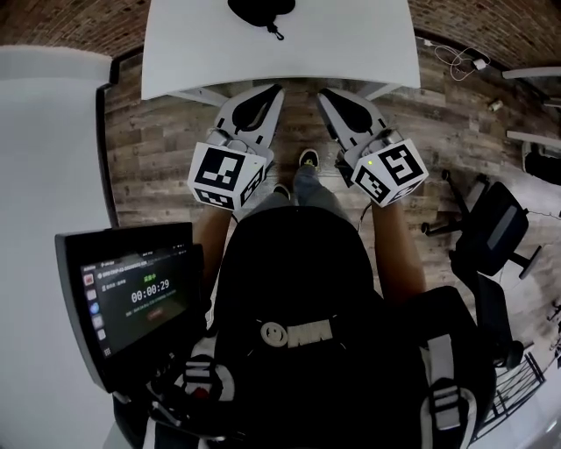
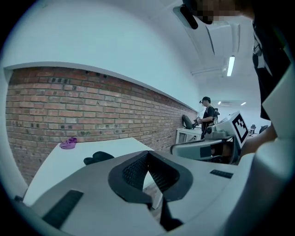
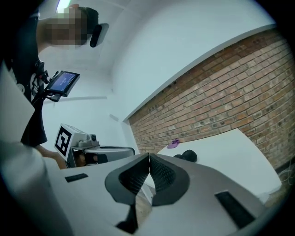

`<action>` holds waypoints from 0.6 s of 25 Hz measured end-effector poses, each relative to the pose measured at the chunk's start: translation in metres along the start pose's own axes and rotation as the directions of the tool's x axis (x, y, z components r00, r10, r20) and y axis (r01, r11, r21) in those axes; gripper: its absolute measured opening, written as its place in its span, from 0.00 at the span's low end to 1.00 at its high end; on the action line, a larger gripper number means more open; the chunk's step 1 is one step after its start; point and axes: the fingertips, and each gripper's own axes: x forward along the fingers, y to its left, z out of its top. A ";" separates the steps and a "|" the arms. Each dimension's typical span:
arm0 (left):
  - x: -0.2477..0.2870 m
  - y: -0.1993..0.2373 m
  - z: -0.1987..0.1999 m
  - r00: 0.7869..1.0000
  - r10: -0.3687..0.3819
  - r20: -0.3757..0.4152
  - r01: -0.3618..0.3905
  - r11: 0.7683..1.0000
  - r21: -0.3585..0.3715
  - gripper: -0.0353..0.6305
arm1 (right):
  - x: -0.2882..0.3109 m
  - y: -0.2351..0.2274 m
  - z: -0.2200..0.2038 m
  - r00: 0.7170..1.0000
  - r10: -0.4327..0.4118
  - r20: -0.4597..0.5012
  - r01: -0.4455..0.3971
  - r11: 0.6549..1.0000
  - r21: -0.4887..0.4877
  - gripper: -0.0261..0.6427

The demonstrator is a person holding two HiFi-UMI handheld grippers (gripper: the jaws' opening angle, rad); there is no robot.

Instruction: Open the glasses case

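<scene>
Claw tips are pressed shut on both sides with nothing between them: the left claw [image 1: 278, 88] and the right claw [image 1: 322, 91] each show ribbed pads meeting in a closed point in their own views. They hang side by side over the wooden floor [image 1: 158, 140], tips just at the near edge of the white surface [image 1: 351, 44]. Towards the far side of that surface lies the glasses case [image 1: 261, 9], dark, seemingly closed, untouched and well apart from both claws. It sits ahead and slightly left of the gap between the 2 claws, so the left claw looks a little nearer. Its long axis seems to run across the reach, not along it, though the head view cuts off its far part. Beyond it, nearer the brick wall [image 2: 92, 106], lies a small purple thing [image 2: 68, 143]. Opening has not begun; I judge the next move a forward reach over the surface
</scene>
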 end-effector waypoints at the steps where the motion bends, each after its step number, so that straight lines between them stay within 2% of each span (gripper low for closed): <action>1: -0.002 0.000 -0.002 1.000 0.001 -0.004 -0.001 1.000 0.004 0.06 | 0.000 0.004 -0.001 1.000 0.003 -0.004 -0.003 1.000 -0.006 0.05; 7: -0.032 -0.022 -0.009 1.000 -0.005 0.001 0.005 1.000 -0.003 0.06 | -0.022 0.033 -0.010 1.000 -0.002 -0.030 0.001 1.000 -0.024 0.05; 15: -0.166 -0.099 -0.048 0.999 -0.029 0.045 0.029 1.000 -0.005 0.06 | -0.103 0.165 -0.054 1.000 -0.023 -0.002 0.023 0.997 -0.071 0.05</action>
